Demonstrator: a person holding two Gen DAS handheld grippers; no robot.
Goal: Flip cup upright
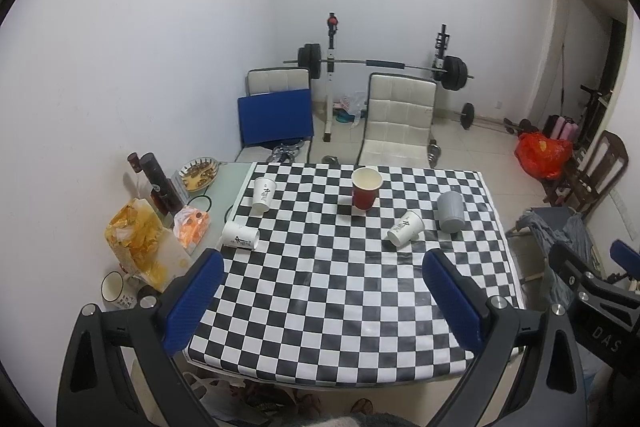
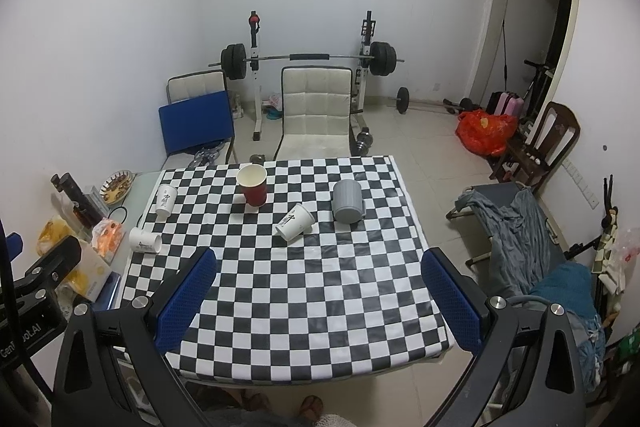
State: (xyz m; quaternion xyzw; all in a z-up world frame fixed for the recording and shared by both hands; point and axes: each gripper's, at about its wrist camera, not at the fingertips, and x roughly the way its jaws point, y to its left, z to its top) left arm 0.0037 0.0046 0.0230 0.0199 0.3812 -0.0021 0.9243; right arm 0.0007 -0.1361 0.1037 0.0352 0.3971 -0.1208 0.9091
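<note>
While both our grippers, left (image 1: 322, 273) and right (image 2: 318, 269), hang wide apart and hold nothing above the checkered tablecloth (image 2: 304, 307), we count five cups: one red cup (image 2: 253, 185) upright with nothing visible inside, one grey mug (image 2: 349, 201) upside down, three white paper cups, one inverted (image 2: 165, 199), two lying sideways (image 2: 295, 221) (image 2: 145, 240)

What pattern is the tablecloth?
The tablecloth is a black-and-white checkerboard, clearest in the right wrist view.

Dim, flat indoor light, soft shadows, strong fisheye warp, dark corners
</note>
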